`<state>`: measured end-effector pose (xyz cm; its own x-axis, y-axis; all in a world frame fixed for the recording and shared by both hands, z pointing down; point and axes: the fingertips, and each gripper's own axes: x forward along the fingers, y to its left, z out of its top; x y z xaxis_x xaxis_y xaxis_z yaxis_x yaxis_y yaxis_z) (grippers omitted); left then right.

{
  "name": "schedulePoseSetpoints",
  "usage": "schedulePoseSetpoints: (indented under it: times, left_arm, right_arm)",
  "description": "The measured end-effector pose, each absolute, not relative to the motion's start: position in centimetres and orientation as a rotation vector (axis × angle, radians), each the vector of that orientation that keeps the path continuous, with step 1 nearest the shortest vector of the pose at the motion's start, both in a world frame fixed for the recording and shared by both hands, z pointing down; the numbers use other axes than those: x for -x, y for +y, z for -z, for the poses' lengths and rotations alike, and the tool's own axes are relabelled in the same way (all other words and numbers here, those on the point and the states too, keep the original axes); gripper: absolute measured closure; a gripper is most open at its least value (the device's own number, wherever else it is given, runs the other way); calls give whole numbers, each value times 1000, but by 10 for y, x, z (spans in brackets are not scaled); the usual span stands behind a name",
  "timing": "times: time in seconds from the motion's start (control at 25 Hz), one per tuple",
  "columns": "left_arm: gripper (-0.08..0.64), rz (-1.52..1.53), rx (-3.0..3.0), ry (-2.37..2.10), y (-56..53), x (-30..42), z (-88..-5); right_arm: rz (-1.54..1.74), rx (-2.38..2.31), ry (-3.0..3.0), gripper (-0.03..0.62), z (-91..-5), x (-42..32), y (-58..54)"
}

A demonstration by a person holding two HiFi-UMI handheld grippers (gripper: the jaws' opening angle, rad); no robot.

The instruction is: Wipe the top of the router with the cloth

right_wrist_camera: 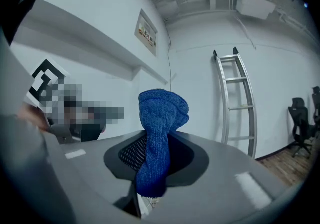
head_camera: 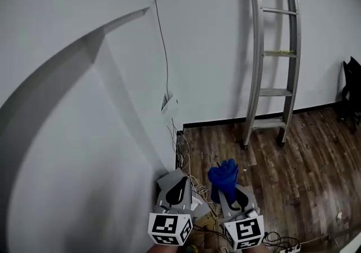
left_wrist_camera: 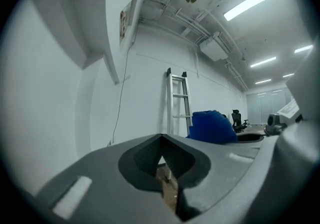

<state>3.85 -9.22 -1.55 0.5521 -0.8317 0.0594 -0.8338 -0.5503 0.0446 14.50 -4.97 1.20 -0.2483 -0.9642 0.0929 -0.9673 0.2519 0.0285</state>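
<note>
Only the head view shows the brown wooden floor (head_camera: 304,156), a silver metal ladder (head_camera: 273,54) and a tangle of thin cables (head_camera: 200,187) by the wall; we cannot pick out a router among them. In the right gripper view, the right gripper (right_wrist_camera: 152,140) grips a blue terry cloth (right_wrist_camera: 161,110) that stands up past its jaws. The left gripper (left_wrist_camera: 161,140) is clenched on nothing.

Two tongs (head_camera: 178,188) (head_camera: 230,196), one cloth (head_camera: 223,175), one ladder (head_camera: 276,92).

right gripper (head_camera: 232,194): holds blue cloth (head_camera: 224,176) | ladder (head_camera: 273,54): against wall (head_camera: 208,43)
</note>
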Motion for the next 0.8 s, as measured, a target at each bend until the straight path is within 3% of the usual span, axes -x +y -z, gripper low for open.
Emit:
schedulePoseSetpoints:
  times: [0.16, 0.8]
  left_arm:
    - [560, 66, -2801, -1544, -73, -39, 71]
    - [560, 63, -2773, -1538, -49, -53, 61]
  right_arm:
    - [82, -1932, -2420, 480, 43, -158, -36]
    - [95, -1979, -2355, 483, 44, -162, -22]
